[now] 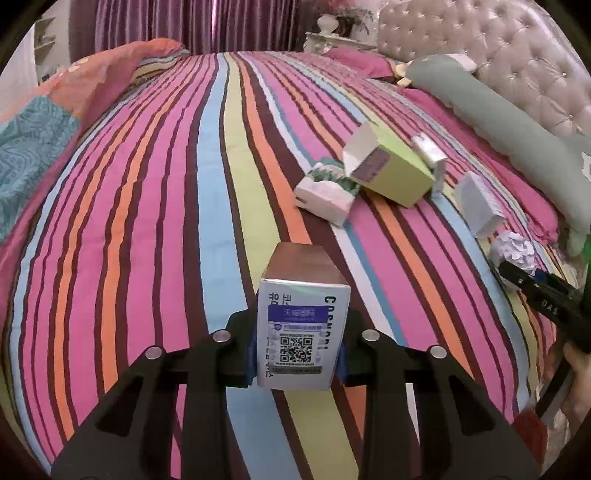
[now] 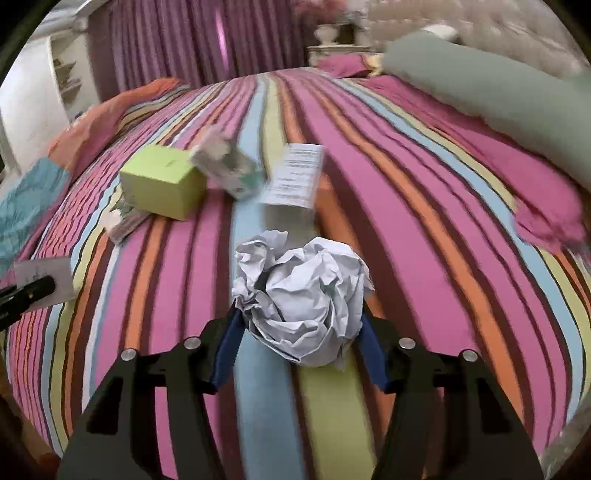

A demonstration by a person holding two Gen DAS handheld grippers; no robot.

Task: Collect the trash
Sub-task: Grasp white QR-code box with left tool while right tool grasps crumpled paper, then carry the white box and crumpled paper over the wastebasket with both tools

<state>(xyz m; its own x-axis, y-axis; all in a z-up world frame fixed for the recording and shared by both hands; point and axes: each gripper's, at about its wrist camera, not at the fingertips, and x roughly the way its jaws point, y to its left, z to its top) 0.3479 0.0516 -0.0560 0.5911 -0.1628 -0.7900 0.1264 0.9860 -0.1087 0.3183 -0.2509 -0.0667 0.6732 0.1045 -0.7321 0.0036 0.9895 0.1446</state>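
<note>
**Both grippers loaded over the striped bed**

Nearest the left wrist camera, the left gripper (image 1: 297,354) pinches a small silver box (image 1: 303,332) between its blue pads; the box stands upright, its face with a QR label and blue sticker turned to the lens, held above the striped bedspread (image 1: 166,221). In the right wrist view, the right gripper (image 2: 299,343) clamps a crumpled paper ball (image 2: 303,295), the blue pads pressing into its two sides.

Further out on the bedspread lies a loose cluster of trash: a lime-green carton (image 1: 391,170) lying tilted with its open end towards the camera, a white and green packet (image 1: 325,192) touching its near side, and a white box (image 1: 476,203) a little to the right. The right view is blurred, but shows a printed paper slip (image 2: 295,175) beyond the ball.

Farthest back, a long grey-green bolster (image 1: 498,118) lies along the tufted headboard (image 1: 498,48), with purple curtains (image 1: 192,26) behind the bed.
</note>
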